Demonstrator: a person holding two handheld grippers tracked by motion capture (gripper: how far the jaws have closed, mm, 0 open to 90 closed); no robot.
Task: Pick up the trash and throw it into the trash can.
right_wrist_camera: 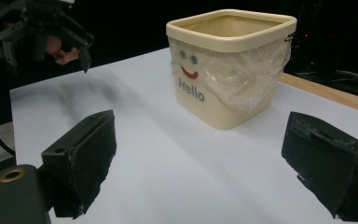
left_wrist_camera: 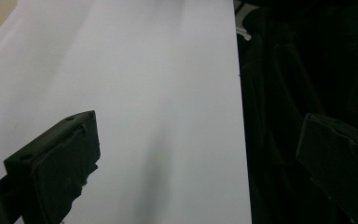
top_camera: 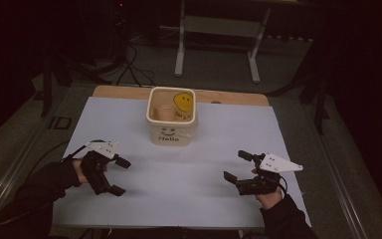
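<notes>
A cream square bin (top_camera: 172,119) printed with a smiley and "Hello" stands at the back middle of the white sheet; a clear liner wraps its rim (right_wrist_camera: 230,28). Inside it lie a yellow smiley item (top_camera: 183,102) and a tan cup-like thing (top_camera: 163,113). My left gripper (top_camera: 120,176) hovers over the sheet's near left, open and empty. At the near right, my right gripper (top_camera: 238,166) is open too, nothing between its jaws, pointed at the bin. The left gripper (right_wrist_camera: 42,35) is also seen far off in the right gripper view.
The white sheet (top_camera: 194,164) covers a wooden table (top_camera: 124,90); its near edge borders a dark sleeve (left_wrist_camera: 298,93) in the left gripper view. A metal table frame (top_camera: 219,40) and cables lie on the floor behind.
</notes>
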